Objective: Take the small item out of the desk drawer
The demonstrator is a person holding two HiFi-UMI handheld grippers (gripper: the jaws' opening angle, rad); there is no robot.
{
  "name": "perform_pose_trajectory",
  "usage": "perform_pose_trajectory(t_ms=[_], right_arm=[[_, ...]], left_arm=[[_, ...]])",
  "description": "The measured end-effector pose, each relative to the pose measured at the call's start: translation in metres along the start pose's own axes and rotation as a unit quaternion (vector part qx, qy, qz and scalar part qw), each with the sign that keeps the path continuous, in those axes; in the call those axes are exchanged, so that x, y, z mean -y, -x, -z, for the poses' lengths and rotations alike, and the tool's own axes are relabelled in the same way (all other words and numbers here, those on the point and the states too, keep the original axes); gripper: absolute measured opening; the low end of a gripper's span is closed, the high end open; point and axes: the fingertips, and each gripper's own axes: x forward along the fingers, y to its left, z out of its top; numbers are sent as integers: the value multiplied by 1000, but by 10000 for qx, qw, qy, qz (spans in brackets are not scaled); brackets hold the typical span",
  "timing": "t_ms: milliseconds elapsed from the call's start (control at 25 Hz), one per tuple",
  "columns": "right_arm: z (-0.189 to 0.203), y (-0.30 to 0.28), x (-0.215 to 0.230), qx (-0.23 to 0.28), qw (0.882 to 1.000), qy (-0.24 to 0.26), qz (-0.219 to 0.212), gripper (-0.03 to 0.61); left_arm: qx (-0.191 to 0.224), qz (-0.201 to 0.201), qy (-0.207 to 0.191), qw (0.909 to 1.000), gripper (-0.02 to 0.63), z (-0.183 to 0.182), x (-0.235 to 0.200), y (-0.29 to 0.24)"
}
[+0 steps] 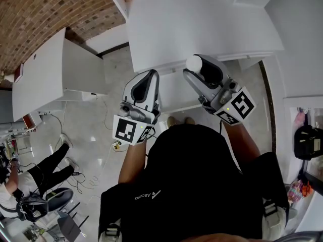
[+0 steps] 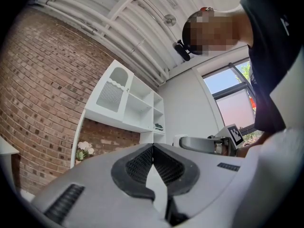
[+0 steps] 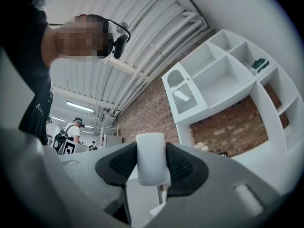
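A small white cylinder-shaped item (image 3: 151,158) stands upright between the black pads of my right gripper (image 3: 151,161), which is shut on it. From the head view this item (image 1: 194,63) shows as a white round end at the tip of the right gripper (image 1: 196,67), raised in front of the white desk (image 1: 202,29). My left gripper (image 1: 150,77) is held up beside it, to the left. Its jaws (image 2: 153,151) are shut together with nothing between them. A white drawer-like part (image 1: 177,92) shows under the desk edge between the two grippers.
A white shelf unit (image 3: 223,75) hangs on the brick wall, with a small green thing (image 3: 260,64) in one cell and flowers (image 2: 84,151) below. A white cabinet (image 1: 50,74) stands to the left. Another person (image 1: 30,185) and cables (image 1: 91,178) are on the floor at left.
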Motion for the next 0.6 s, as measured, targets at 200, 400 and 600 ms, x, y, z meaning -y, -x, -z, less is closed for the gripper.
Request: perform_pose_trajectory(t_ms=[200, 400, 600], right_arm=[[0, 2, 5, -48, 10000, 5, 62, 184], [1, 8, 11, -73, 9999, -11, 87, 184], [2, 8, 15, -95, 9999, -48, 57, 184]], left_arm=[[-40, 31, 31, 10000, -2, 3, 0, -4], [-74, 64, 13, 10000, 0, 6, 4, -8], [-84, 4, -17, 10000, -2, 4, 4, -9]])
